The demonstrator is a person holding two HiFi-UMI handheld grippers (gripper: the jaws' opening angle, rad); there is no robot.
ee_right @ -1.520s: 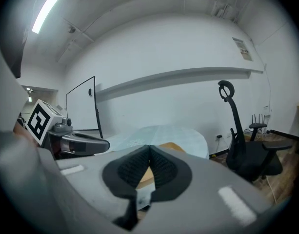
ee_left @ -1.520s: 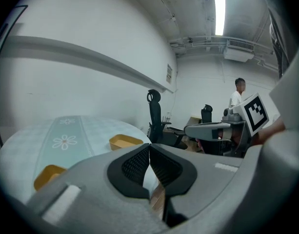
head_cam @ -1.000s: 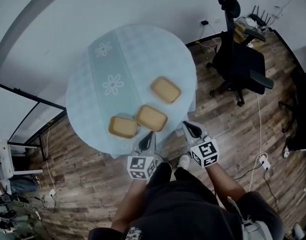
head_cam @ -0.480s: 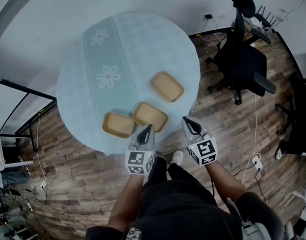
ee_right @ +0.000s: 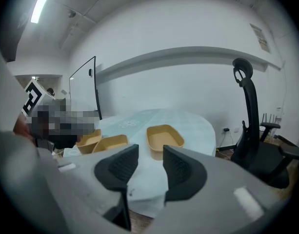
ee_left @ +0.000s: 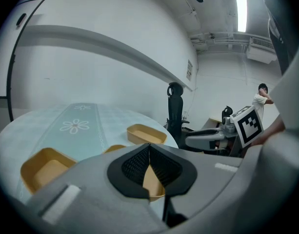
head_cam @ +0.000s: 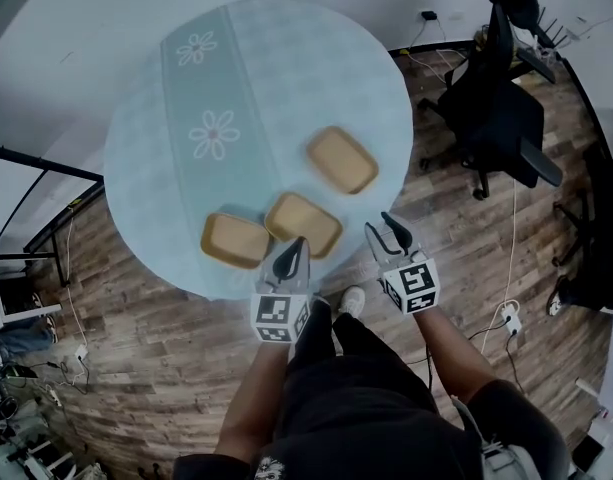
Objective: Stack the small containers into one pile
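Note:
Three tan containers lie apart on the round table [head_cam: 166, 118] with its pale blue cloth: one far right [head_cam: 340, 160], one in the middle [head_cam: 303, 224], one at the left [head_cam: 234, 240]. My left gripper [head_cam: 291, 250] hovers at the table's near edge just before the middle container [ee_left: 153, 180], jaws shut with nothing held. My right gripper [head_cam: 388, 228] hangs off the table's right front edge, its jaws opening with nothing between them. The right gripper view shows the far container [ee_right: 165, 138] ahead of the right gripper [ee_right: 149, 165].
A black office chair [head_cam: 501, 118] stands right of the table on the wooden floor [head_cam: 136, 368], with cables [head_cam: 511, 268] behind it. A dark metal frame [head_cam: 31, 168] stands at the left. White wall runs behind the table.
Both grippers have come slightly closer to the table's near edge. The right gripper's jaws have parted a little; the left stays shut. The containers have not moved.

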